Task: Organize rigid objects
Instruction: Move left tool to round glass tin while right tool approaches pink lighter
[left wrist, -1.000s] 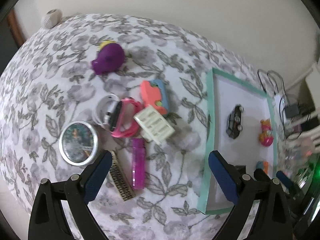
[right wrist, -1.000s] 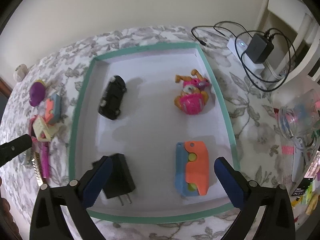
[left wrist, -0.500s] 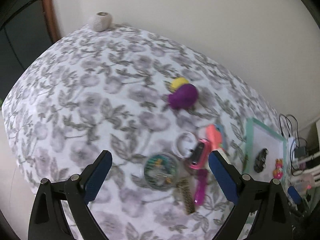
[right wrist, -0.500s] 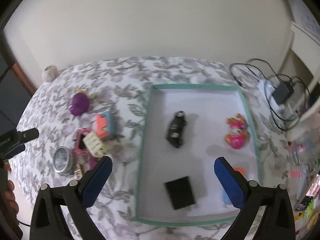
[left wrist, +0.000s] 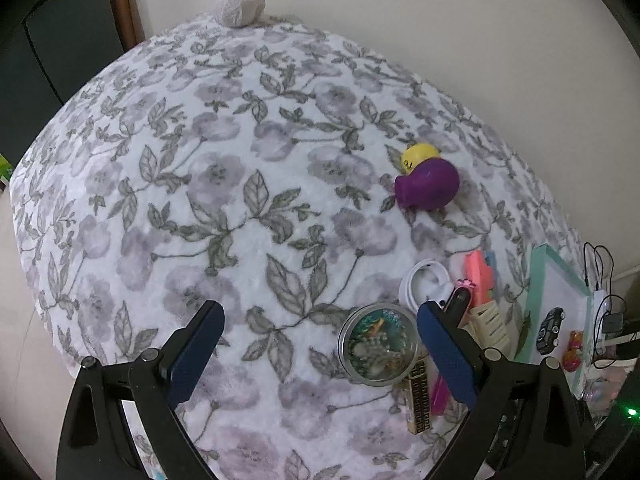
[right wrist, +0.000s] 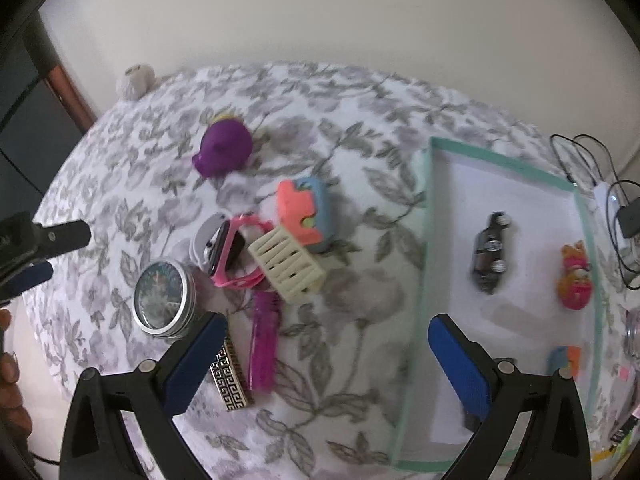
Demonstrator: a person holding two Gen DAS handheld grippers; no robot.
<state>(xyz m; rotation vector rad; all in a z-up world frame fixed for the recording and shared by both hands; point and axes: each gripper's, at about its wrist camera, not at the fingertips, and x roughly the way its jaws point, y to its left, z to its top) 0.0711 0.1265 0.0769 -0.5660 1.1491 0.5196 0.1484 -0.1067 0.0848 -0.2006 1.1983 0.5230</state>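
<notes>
A pile of small objects lies on the floral cloth: a purple toy (right wrist: 224,150), an orange-and-blue block (right wrist: 306,214), a pink watch (right wrist: 236,252), a cream crate (right wrist: 286,264), a round tin (right wrist: 164,298), a magenta comb (right wrist: 264,340) and a gold patterned bar (right wrist: 232,376). A teal-rimmed white tray (right wrist: 424,240) holds a black toy car (right wrist: 490,252), a pink figure (right wrist: 576,280) and an orange-and-blue block (right wrist: 564,360). My right gripper (right wrist: 324,364) is open and empty above the cloth between pile and tray. My left gripper (left wrist: 318,354) is open and empty, left of the tin (left wrist: 378,344).
A ball of yarn (left wrist: 239,6) sits at the far edge of the cloth by the wall. Cables and a charger (right wrist: 628,216) lie right of the tray. The left gripper's finger (right wrist: 60,236) shows at the left edge of the right wrist view.
My right gripper has swung left from over the tray to over the cloth beside the pile. My left gripper has pulled back and left, away from the pile.
</notes>
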